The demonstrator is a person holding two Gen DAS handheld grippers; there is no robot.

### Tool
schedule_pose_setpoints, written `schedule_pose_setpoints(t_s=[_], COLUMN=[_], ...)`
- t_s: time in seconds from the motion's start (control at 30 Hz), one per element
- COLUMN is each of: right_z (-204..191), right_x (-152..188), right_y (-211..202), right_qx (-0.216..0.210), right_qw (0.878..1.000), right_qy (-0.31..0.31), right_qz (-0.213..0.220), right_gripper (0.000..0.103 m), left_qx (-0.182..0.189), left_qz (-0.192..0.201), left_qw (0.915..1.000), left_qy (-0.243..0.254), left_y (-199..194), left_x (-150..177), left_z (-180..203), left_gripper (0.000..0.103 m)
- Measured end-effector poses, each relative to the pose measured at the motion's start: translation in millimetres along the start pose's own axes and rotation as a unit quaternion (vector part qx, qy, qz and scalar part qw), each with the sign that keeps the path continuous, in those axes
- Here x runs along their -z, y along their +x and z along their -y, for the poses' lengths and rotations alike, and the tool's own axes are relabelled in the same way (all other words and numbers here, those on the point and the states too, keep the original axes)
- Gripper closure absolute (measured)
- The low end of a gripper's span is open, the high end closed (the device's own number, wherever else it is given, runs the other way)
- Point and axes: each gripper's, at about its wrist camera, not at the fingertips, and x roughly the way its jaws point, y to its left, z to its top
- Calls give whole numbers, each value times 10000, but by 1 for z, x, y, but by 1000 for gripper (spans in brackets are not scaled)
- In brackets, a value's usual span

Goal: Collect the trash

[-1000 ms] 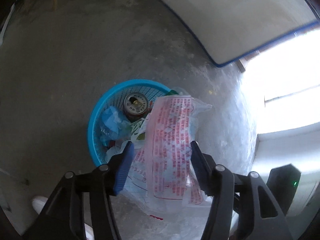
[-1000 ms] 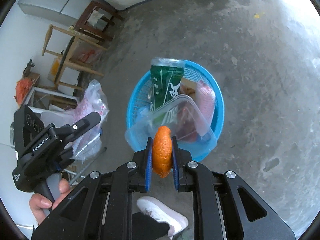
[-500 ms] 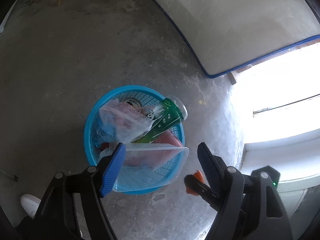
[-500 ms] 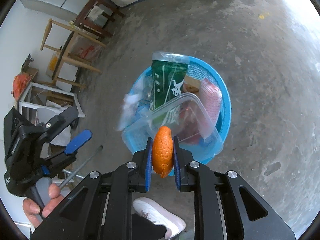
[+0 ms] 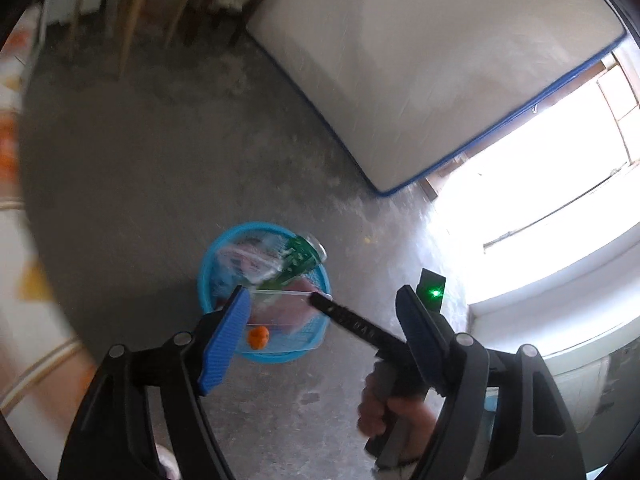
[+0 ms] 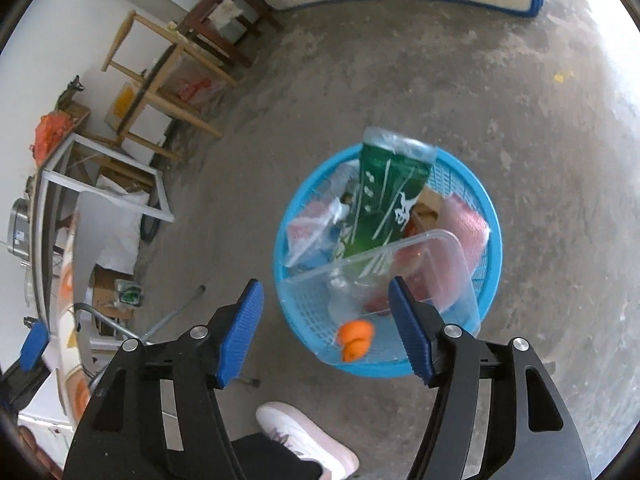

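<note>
Blue pads on the right claw (image 6: 326, 326) stand wide apart; its jaws have just been opening and nothing is pinched between them. It tips down over the blue basket (image 6: 490, 216), which sits on the grey floor (image 6: 400, 92). Below the gap, at about 6 o'clock inside the basket, lies the orange peel (image 6: 355, 338), loose and touching no pad. It rests in a clear plastic box (image 6: 440, 268) that leans across the near side of the basket. A green bottle (image 6: 386, 200) sticks up at 12 o'clock, past the rim. A crumpled clear bag (image 6: 312, 228) sits at 9 o'clock and a pink wrapper (image 6: 466, 228) at 3 o'clock.

The left claw (image 5: 322, 334) is wide too, its jaws just opened further, and it holds nothing. It looks down at the same basket (image 5: 208, 276) from higher up, with the peel (image 5: 258, 338) showing between its pads. The black arm of the right claw crosses in front, from 4 o'clock up to the basket rim, with a hand (image 5: 384, 404) around its grip. This view is blurry.

A white shoe (image 6: 308, 436) stands at 6 o'clock near the basket. Wooden stools (image 6: 168, 80) stand at 10 o'clock, and a white mattress with a blue edge (image 5: 420, 60) lies at 1 o'clock.
</note>
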Motion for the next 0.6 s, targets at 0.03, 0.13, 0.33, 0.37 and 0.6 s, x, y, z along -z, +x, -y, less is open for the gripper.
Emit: schedule_pose_setpoints(t_s=[0.03,0.13,0.33,0.37,0.6], right_z=[-1,-6,-41,-54,-164], right_x=[1,10,29,34,80], right_y=[-4,-19,-56,-68,-169], right_qx=[-25,-122,-356,-361,-544], right_qw=[10000,9995,9959,9937,9421], right_qy=[-18,-100,-430,-666,-2618], right_qz=[63,280,711,831,2023], right_gripper=[41,41,41,40,10], left_qx=[-76,-411,-1063,-1176,-2580], left_qz=[104,356,703,745,1199], left_qw=[9999,9984,9910,9891,9525], left_qy=[54,177,407,474,1091], left_y=[-14,-60,-148,-161,-280], left_x=[4,17,44,47,105], left_z=[2,3,-9,-12,-21], left_gripper=[29,28,28,28,19])
